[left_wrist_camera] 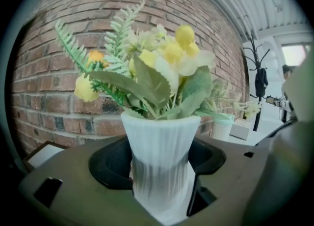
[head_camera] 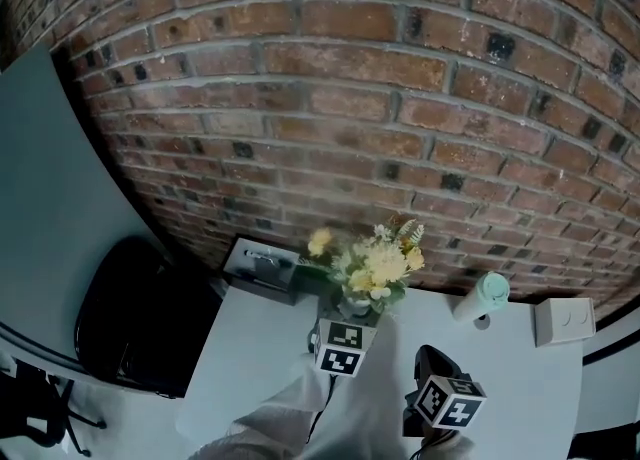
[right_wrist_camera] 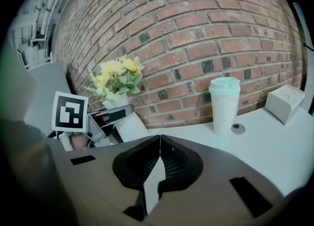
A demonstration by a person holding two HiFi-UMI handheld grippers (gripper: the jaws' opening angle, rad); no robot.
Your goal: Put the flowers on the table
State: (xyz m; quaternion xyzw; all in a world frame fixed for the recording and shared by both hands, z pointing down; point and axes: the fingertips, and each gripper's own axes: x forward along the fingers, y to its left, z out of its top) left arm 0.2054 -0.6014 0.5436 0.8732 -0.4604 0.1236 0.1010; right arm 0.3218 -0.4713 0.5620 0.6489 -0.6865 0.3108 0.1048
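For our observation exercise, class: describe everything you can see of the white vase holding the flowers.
The vase is white, ribbed lengthwise, matte like ceramic or plastic, waisted and flaring to its rim. It stands upright, its lower body clamped by the left gripper. It holds yellow and pale flowers, fern fronds and green leaves. It is over the far edge of the table by the brick wall; whether its base rests there cannot be told.

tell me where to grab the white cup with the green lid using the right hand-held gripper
Probably the plain white body of the cup, below its lid. It stands upright close to the brick wall, so come in level from the front with the right hand-held gripper. That gripper is shut now, so open it first.
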